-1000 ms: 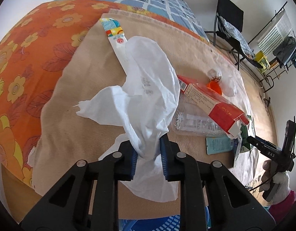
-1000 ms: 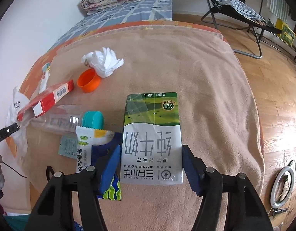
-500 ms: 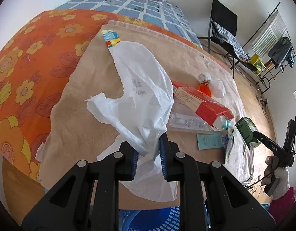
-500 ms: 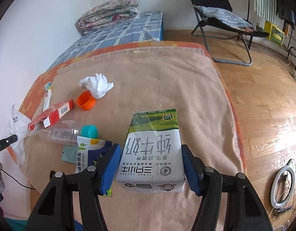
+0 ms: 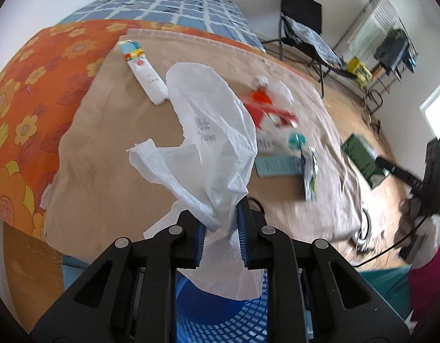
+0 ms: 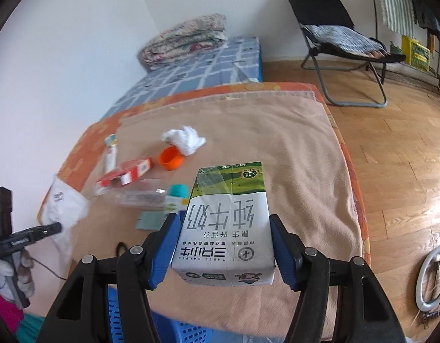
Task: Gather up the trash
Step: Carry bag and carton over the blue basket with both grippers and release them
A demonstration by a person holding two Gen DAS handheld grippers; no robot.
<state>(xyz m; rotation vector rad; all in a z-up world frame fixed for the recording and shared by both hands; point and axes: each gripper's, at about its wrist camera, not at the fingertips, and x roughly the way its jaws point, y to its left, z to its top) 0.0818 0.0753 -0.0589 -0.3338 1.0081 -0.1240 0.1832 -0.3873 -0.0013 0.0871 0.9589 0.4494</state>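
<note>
My left gripper [image 5: 220, 233] is shut on a white plastic bag [image 5: 214, 131] and holds it up above a blue basket [image 5: 220, 314] at the bed's near edge. My right gripper [image 6: 224, 245] is shut on a green and white milk carton [image 6: 228, 220], lifted off the tan blanket [image 6: 291, 154]. On the blanket lie a red box [image 6: 125, 173], a clear bottle with a teal cap [image 6: 151, 195], an orange cap [image 6: 171, 157], a crumpled tissue [image 6: 185, 140], a white tube [image 5: 143, 71] and a snack wrapper [image 5: 309, 171]. The carton also shows in the left wrist view [image 5: 363, 161].
The blue basket also shows below the right gripper [image 6: 117, 320]. An orange flowered sheet [image 5: 28, 91] covers the bed's left side. A black folding chair [image 6: 340, 45] stands on the wood floor behind. A ring light [image 6: 433, 280] lies on the floor at the right.
Both grippers have pulled back and up from the bed. The milk carton has risen off the blanket. The white bag now hangs over the blue basket.
</note>
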